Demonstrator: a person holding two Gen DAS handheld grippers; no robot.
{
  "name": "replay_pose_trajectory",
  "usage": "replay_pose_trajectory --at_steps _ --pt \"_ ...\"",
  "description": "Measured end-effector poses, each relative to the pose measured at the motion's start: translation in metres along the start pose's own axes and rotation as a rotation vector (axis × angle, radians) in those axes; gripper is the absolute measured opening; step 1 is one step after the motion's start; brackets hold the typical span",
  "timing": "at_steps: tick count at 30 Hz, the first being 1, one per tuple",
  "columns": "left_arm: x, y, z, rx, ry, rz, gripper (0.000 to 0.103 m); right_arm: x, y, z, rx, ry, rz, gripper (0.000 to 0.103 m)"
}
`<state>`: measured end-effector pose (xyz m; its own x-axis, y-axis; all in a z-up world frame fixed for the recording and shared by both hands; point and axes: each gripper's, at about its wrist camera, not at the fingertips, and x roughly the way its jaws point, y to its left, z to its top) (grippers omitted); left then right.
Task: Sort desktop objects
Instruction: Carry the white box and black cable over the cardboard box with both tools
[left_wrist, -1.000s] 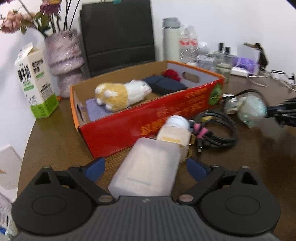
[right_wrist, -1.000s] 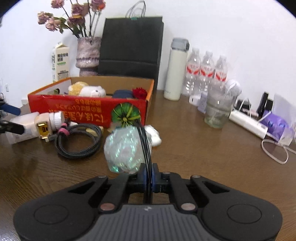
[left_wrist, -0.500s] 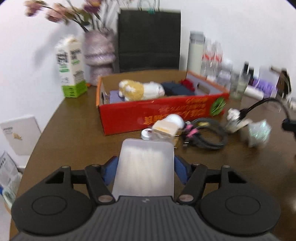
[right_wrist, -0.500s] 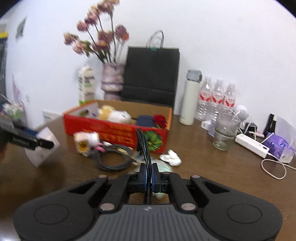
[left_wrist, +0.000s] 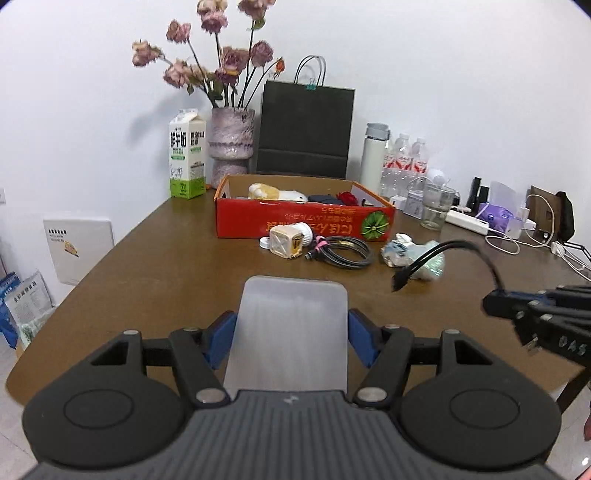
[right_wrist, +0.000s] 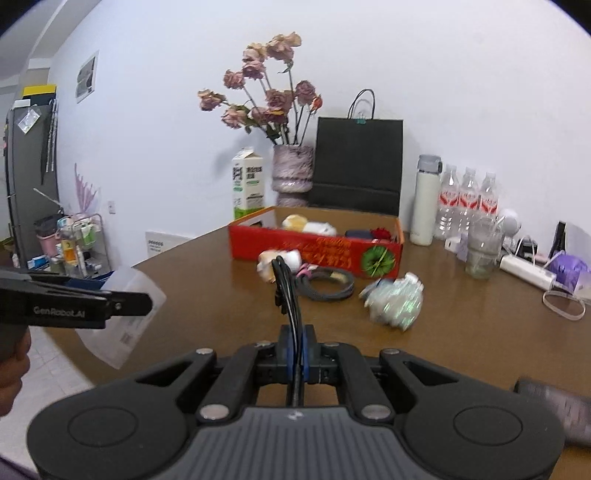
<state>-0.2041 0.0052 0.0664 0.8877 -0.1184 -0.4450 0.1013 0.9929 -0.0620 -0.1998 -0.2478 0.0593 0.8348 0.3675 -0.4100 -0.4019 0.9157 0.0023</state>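
My left gripper (left_wrist: 291, 336) is shut on a frosted white plastic case (left_wrist: 291, 306), held above the near edge of the brown table (left_wrist: 166, 266). Seen from the right wrist, that gripper (right_wrist: 125, 304) and the case (right_wrist: 122, 328) hang off the table's left corner. My right gripper (right_wrist: 295, 354) is shut on a black cable (right_wrist: 286, 288) that curves up ahead of it; in the left wrist view it (left_wrist: 495, 302) sits at the right with the cable (left_wrist: 461, 245) arching leftward. A red cardboard box (left_wrist: 303, 221) holding a plush toy (left_wrist: 275, 192) stands mid-table.
In front of the box lie a cream bottle (left_wrist: 284, 242), a coiled black cable (left_wrist: 343, 251), a crumpled tissue (left_wrist: 397, 249) and a shiny wrapped ball (right_wrist: 397, 301). A milk carton (left_wrist: 186, 155), vase (left_wrist: 231, 144), black bag (left_wrist: 304, 129), thermos (left_wrist: 373, 155), bottles, glass (left_wrist: 436, 206) line the back.
Both grippers have pulled back from the red box toward the table's near edge. The left one closed on the plastic case and lifted it. The right kept the black cable.
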Motion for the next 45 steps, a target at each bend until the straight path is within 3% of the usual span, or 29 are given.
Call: replay_pose_trajectory --at_steps 7,12,17,20,24,30,34,42,45 --pt "-0.015 0.001 -0.003 0.007 -0.052 0.004 0.066 -0.017 0.018 -0.005 -0.041 -0.016 -0.004 0.004" --pt "-0.003 0.016 0.014 -0.012 -0.098 0.023 0.066 -0.009 0.006 0.019 -0.054 -0.065 -0.043 0.004" --pt "0.033 0.038 0.064 -0.047 -0.128 -0.023 0.066 0.019 -0.010 0.062 -0.093 -0.127 -0.051 0.004" --pt "0.069 0.046 0.103 -0.028 -0.149 -0.005 0.066 0.049 -0.022 0.097 -0.109 -0.170 -0.041 0.004" --pt "0.137 0.060 0.164 -0.073 -0.101 -0.017 0.066 0.108 -0.040 0.155 -0.080 -0.182 -0.006 0.004" --pt "0.245 0.072 0.227 -0.085 0.018 0.014 0.066 0.215 -0.070 0.222 0.042 -0.081 0.055 0.004" --pt "0.309 0.078 0.239 -0.093 0.129 0.047 0.066 0.296 -0.094 0.241 0.144 0.039 0.086 0.004" --pt "0.407 0.081 0.223 -0.098 0.327 0.081 0.066 0.424 -0.135 0.214 0.345 0.269 0.097 0.004" --pt "0.424 0.079 0.217 -0.085 0.342 0.137 0.066 0.452 -0.144 0.198 0.410 0.340 0.074 0.004"
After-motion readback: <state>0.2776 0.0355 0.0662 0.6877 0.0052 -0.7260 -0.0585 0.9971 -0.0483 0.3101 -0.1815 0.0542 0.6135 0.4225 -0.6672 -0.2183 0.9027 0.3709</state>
